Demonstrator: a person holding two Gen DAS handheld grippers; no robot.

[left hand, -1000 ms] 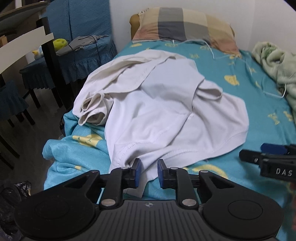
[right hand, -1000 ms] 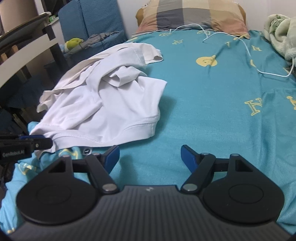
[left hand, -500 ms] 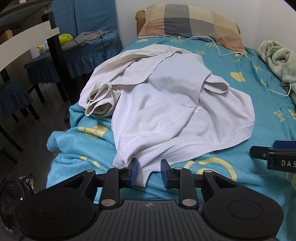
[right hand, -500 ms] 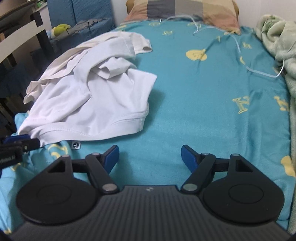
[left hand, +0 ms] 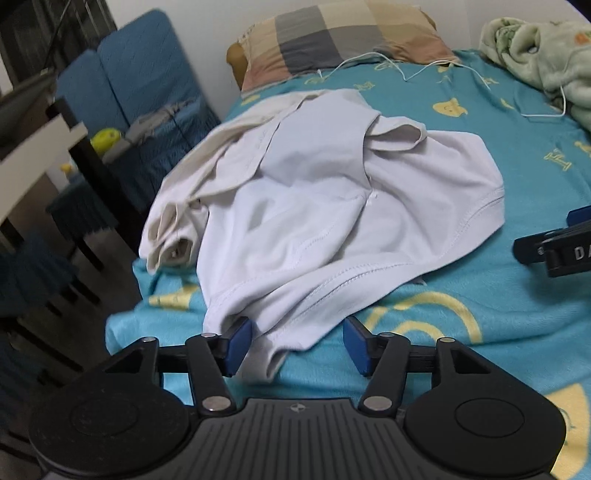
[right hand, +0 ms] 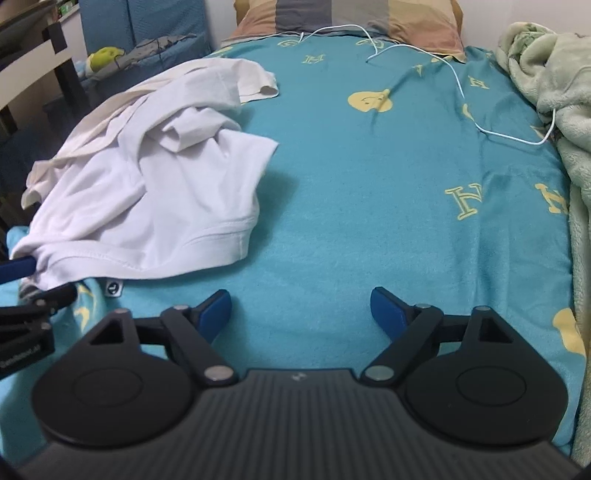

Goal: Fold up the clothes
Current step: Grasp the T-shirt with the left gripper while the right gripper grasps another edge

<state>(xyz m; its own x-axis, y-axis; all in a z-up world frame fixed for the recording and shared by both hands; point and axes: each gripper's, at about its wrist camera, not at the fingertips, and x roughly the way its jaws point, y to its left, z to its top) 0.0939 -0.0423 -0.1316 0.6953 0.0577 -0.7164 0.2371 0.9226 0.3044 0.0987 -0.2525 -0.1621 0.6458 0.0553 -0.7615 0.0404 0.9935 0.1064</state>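
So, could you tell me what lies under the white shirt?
The white shirt lies partly over a cream garment on the teal bedsheet. Anything else beneath is covered.

A: Left gripper (left hand: 297, 345) — how are the jaws sitting?

B: Standing wide apart, blue pads (left hand: 238, 345) flanking the near hem of the white shirt (left hand: 332, 206), which is drooping between them. Shirt is lying crumpled on the teal bedsheet (left hand: 480, 288).

A: Anything right?

B: The right gripper (left hand: 554, 247) is poking in at the right edge. Plaid pillow (left hand: 340, 33) is resting far, green blanket (left hand: 535, 48) far right.
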